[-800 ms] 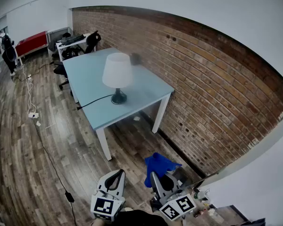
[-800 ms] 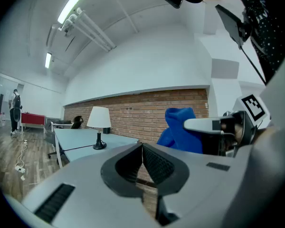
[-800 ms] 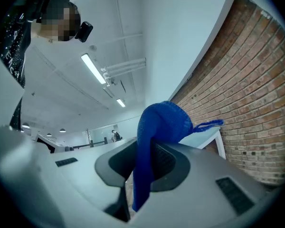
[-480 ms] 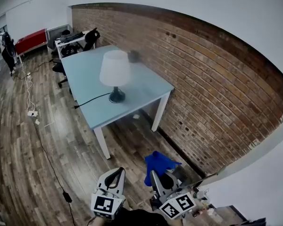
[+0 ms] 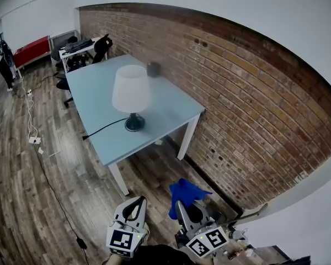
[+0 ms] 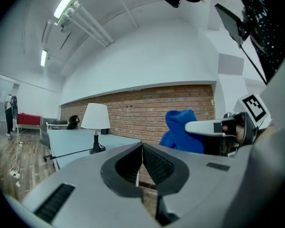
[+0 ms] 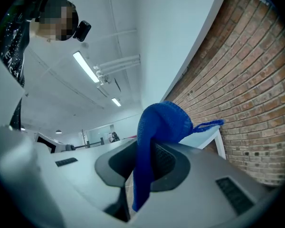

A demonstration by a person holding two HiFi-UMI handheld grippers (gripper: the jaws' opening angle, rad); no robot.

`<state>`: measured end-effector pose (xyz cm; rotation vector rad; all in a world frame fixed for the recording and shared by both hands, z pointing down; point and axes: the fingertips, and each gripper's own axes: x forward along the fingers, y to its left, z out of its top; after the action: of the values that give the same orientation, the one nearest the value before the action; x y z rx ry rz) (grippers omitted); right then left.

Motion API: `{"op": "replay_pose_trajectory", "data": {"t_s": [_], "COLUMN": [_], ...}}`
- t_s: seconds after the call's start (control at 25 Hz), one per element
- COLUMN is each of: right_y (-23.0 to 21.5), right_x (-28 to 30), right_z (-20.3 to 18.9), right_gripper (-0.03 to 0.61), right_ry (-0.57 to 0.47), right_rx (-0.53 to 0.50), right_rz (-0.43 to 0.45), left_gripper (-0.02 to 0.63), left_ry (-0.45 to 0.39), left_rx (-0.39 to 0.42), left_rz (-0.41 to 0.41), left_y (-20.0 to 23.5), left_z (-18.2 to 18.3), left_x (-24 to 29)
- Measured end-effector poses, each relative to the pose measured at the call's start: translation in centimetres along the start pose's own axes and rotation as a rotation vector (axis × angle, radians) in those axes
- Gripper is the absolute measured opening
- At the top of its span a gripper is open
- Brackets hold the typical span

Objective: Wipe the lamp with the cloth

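A lamp (image 5: 131, 91) with a white shade and dark base stands on a light blue table (image 5: 99, 101) by the brick wall; the left gripper view shows the lamp (image 6: 95, 122) far ahead at the left. My right gripper (image 5: 181, 205) is shut on a blue cloth (image 5: 185, 194), which bunches above its jaws (image 7: 162, 122) and hangs down between them. My left gripper (image 5: 136, 203) is shut with nothing in it, its jaws meeting at a thin seam (image 6: 142, 163). Both grippers are low in the head view, well short of the table.
A black cord (image 5: 102, 128) runs from the lamp base off the table's left edge. A small dark cup (image 5: 153, 69) sits near the wall. Office chairs and a desk (image 5: 80, 51) stand at the far end. Cables and a power strip (image 5: 33, 139) lie on the wooden floor.
The view has shifted: the table and lamp sit slightly lower and more to the left in the head view. Both grippers keep their places and the cloth stays held.
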<state>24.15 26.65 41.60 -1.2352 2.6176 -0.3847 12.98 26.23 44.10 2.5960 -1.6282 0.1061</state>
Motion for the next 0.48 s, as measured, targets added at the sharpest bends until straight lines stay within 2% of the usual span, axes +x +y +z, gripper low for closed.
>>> {"op": "replay_pose_trajectory", "data": {"t_s": [0.28,0.48], "right_y": [-2.2,-3.3], "right_x": [7.7,14.3], "right_z": [-0.2,0.3], "right_gripper": [0.061,0.061], "right_ry": [0.018,0.035], "right_rx": [0.001,-0.015], "right_rz": [-0.011,0.002], "left_gripper": [0.009,0.009], "left_ry": [0.016,0.008], "left_rx": [-0.015,-0.022], "left_rz": [-0.013,0.006], "left_y": [5.8,11.2], "left_z": [0.1,1.2], "left_x": [5.1,8.7]}}
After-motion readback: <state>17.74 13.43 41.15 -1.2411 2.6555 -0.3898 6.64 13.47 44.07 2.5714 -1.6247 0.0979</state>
